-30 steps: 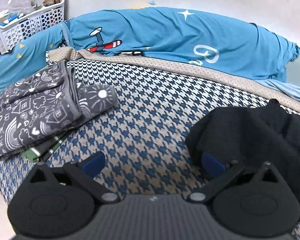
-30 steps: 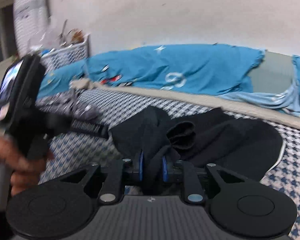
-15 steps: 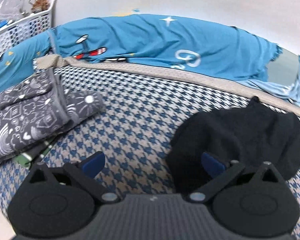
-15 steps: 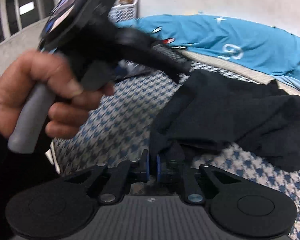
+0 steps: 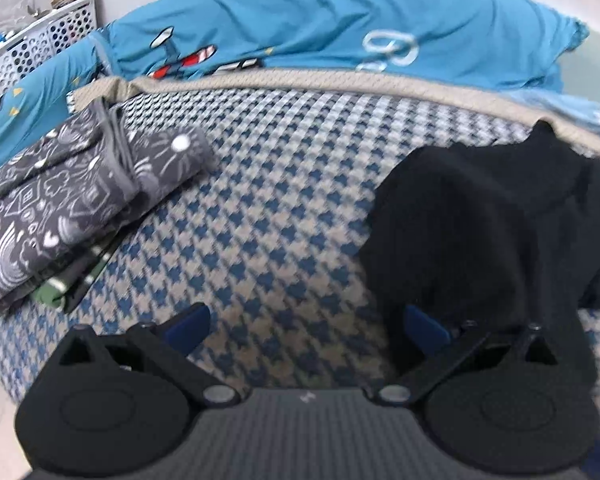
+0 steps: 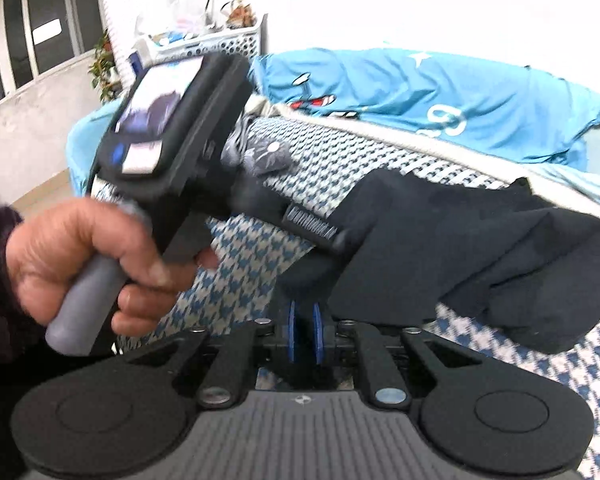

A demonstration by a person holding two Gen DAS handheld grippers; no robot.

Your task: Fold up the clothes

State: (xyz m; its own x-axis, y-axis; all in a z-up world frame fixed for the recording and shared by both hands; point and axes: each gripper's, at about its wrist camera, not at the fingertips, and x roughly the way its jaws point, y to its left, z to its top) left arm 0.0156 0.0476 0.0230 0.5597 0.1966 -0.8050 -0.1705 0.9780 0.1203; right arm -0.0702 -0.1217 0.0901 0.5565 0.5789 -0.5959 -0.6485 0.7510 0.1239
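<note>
A black garment (image 5: 492,220) lies crumpled on the houndstooth bed cover (image 5: 280,220), at the right in the left wrist view. My left gripper (image 5: 306,326) is open wide just above the cover, and its right pad sits at the garment's near left edge. In the right wrist view the black garment (image 6: 460,240) stretches right, and a fold of it runs down into my right gripper (image 6: 305,332). Those jaws are opening slightly with the fold still between the pads. A hand (image 6: 80,252) holds the left gripper, whose ribbed finger (image 6: 312,232) touches the garment's left side.
A folded grey patterned garment (image 5: 72,200) rests on a green striped one at the left of the bed. Blue bedding (image 5: 340,32) is heaped along the wall behind. A white basket (image 5: 40,48) stands at the far left. The bed's edge drops off at the lower left.
The left gripper sank toward the cover and the black garment's edge. The right gripper's view swung left, so the hand and left gripper now fill its left side. The garment got pulled flatter.
</note>
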